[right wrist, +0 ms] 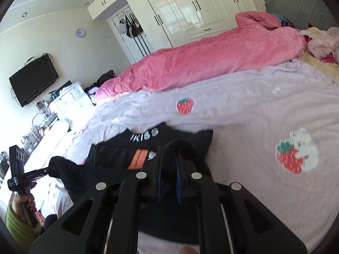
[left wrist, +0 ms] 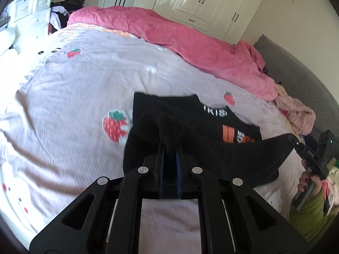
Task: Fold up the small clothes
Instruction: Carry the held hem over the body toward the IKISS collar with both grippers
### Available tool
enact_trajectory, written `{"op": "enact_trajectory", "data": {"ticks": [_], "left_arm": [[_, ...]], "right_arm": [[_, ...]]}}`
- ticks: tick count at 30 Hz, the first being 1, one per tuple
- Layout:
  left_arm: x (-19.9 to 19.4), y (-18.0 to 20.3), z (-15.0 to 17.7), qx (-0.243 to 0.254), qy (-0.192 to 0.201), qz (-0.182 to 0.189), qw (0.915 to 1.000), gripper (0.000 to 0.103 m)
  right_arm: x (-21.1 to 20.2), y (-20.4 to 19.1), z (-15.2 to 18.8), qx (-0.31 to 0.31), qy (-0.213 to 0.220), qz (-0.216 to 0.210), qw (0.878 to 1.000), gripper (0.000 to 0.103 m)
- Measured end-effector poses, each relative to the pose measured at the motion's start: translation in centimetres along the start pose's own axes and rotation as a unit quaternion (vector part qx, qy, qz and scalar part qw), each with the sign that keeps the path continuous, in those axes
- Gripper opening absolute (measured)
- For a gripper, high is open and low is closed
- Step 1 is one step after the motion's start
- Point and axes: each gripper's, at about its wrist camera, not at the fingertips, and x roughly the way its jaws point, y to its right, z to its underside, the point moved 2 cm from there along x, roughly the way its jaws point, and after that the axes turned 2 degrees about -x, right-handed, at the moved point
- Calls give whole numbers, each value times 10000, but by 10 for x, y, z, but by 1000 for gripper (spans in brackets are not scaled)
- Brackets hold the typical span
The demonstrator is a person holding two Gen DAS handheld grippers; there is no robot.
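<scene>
A small black garment with white lettering and an orange patch lies on the lilac strawberry-print bedsheet. My left gripper is shut on a bunched edge of it, lifted a little. My right gripper is shut on the opposite edge of the same garment. The near hem hangs stretched between the two grippers, above the part lying flat. The right gripper also shows at the right of the left wrist view, and the left gripper at the left of the right wrist view.
A pink duvet is heaped along the far side of the bed. Pink and yellow plush items and a grey headboard lie at the bed's right end. White wardrobes, a wall TV and a cluttered dresser stand beyond.
</scene>
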Motion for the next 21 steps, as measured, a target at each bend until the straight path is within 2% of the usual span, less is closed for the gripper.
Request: {"op": "enact_trajectory", "data": {"ticks": [3, 8, 13, 18, 20, 21], "left_arm": [[13, -11, -25, -276, 59, 71, 9996, 3], [48, -27, -52, -504, -78, -105, 9986, 3], [84, -41, -56, -681, -248, -188, 9972, 3], [100, -52, -51, -914, -236, -85, 9955, 5], [95, -53, -48, -928, -141, -46, 9956, 12], [89, -53, -46, -904, -51, -16, 9959, 14]], "right_arm": [[9, 3, -19, 7, 106, 45, 9999, 9], [45, 23, -36, 293, -73, 208, 9993, 9], [76, 39, -32, 468, -273, 495, 9973, 9], [101, 55, -17, 758, -606, 792, 9921, 10], [100, 59, -12, 881, -638, 768, 9911, 18], [98, 58, -11, 862, -619, 797, 9912, 30]]}}
